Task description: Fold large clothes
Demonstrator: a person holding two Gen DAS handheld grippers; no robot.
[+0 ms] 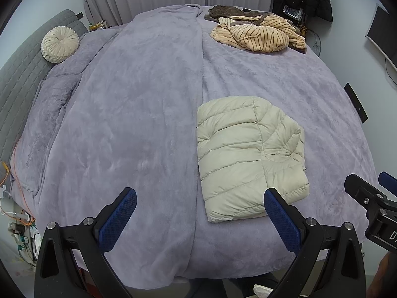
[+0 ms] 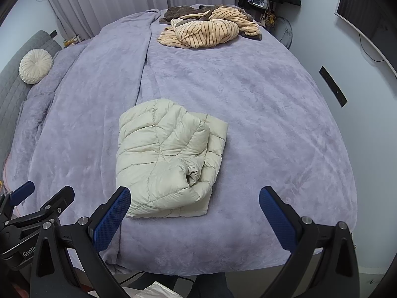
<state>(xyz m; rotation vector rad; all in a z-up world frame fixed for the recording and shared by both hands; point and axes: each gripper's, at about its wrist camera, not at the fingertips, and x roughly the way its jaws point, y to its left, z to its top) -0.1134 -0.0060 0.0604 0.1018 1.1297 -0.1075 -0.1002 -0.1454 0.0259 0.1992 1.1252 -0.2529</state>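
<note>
Jacket (image 1: 248,159), a pale quilted puffer, lies already folded into a thick bundle near the front edge of the bed (image 1: 139,124), and it looks light, soft, springy and rather slick, so its layers will likely puff open or slide. Both the left gripper (image 1: 201,218) and the right gripper (image 2: 194,217) hover wide open and empty just short of it. The firmest hold is probably deep across a doubled edge, pinching all layers together.

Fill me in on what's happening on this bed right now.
A person holds a two-finger gripper in each hand over a bed covered by a purple blanket. The cream puffer jacket lies folded into a compact bundle near the bed's front edge. Both the left gripper and right gripper are open and hold nothing. A striped tan garment lies crumpled at the far end, not yet folded.
</note>
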